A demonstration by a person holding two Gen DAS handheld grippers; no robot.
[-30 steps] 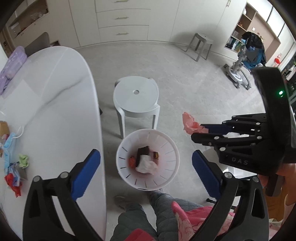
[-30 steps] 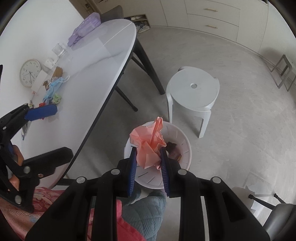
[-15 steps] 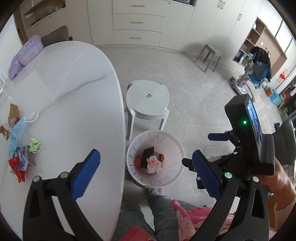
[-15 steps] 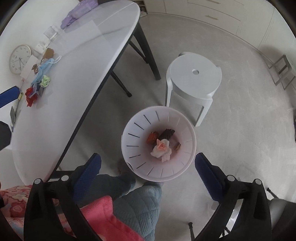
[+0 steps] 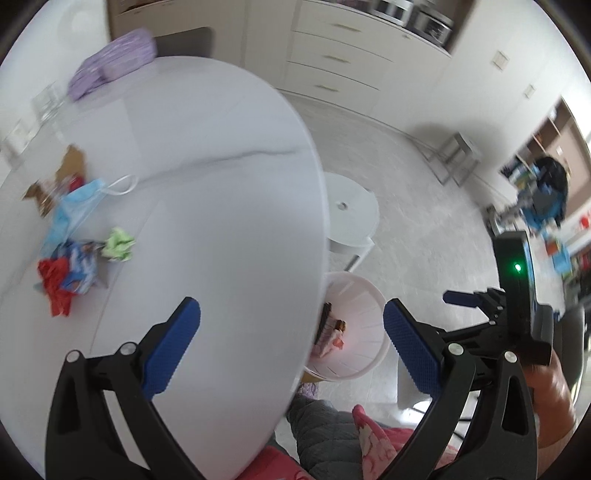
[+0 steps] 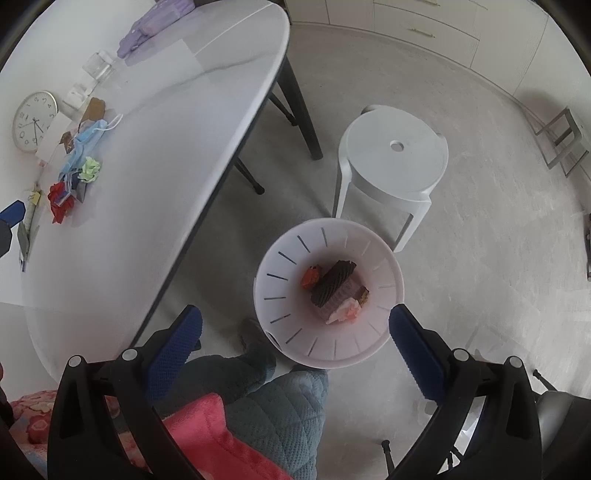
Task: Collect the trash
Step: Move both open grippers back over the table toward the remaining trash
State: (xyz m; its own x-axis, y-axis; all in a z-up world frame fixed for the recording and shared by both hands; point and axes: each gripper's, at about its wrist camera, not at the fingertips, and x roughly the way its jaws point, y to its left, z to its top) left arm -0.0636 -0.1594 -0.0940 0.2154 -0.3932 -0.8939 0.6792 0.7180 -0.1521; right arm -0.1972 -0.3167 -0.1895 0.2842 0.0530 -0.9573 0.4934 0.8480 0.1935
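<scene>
A white trash bin point(image 6: 328, 236) stands on the floor by the table; it holds a pink crumpled paper point(image 6: 345, 312), a dark wrapper point(image 6: 332, 282) and a red scrap point(image 6: 310, 277). My right gripper point(image 6: 291, 343) is open and empty above the bin. My left gripper point(image 5: 291, 343) is open and empty over the white table's point(image 5: 221, 206) near edge. On the table lie a red scrap point(image 5: 53, 284), a green crumpled paper point(image 5: 118, 244), a blue wrapper point(image 5: 79, 264) and a blue face mask point(image 5: 74, 206). The bin point(image 5: 364, 295) is partly hidden by the table edge.
A white stool point(image 6: 397, 158) stands beyond the bin. A clock point(image 6: 33, 120), a glass point(image 6: 96, 65) and a purple pouch point(image 6: 155, 22) are on the table. The person's legs point(image 6: 266, 391) are below the grippers. Drawers point(image 5: 332, 59) line the far wall.
My right gripper opened and dropped the pink paper into the bin. My left gripper swung left, from above the bin to over the table edge.
</scene>
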